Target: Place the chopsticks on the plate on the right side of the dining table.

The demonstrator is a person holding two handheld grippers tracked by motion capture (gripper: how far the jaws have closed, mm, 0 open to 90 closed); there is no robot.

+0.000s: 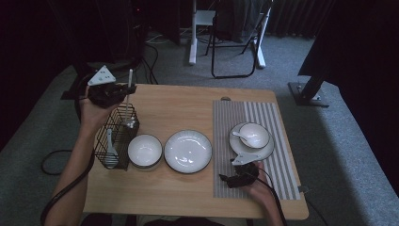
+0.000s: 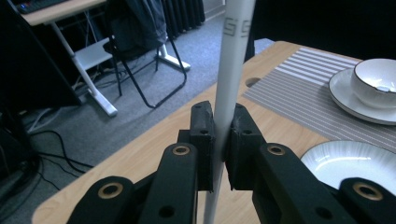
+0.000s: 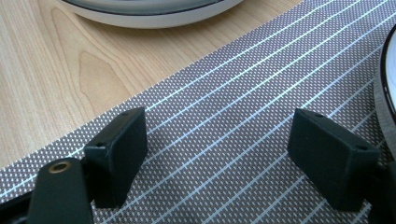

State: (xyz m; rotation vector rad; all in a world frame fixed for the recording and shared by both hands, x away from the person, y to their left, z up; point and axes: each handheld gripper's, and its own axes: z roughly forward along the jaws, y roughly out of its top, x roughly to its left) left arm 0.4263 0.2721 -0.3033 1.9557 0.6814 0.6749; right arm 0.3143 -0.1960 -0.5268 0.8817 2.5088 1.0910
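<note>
My left gripper [image 1: 126, 90] is raised over the table's far left corner, shut on a white chopstick [image 1: 128, 96] that stands nearly upright. The chopstick's lower end reaches down into a black wire basket [image 1: 104, 141]. In the left gripper view the chopstick [image 2: 233, 60] is pinched between the two jaws of my left gripper [image 2: 223, 128]. My right gripper [image 1: 225, 179] rests low on the striped placemat [image 1: 266, 117] near the front edge. Its jaws [image 3: 219, 154] stand wide apart with nothing between them.
A white spoon [image 1: 109, 148] stands in the basket. A small bowl [image 1: 145, 150] and a white plate [image 1: 188, 150] sit mid-table. On the placemat is a bowl with a spoon [image 1: 254, 134] on a saucer [image 1: 237, 146]. A chair [image 1: 235, 33] stands beyond the table.
</note>
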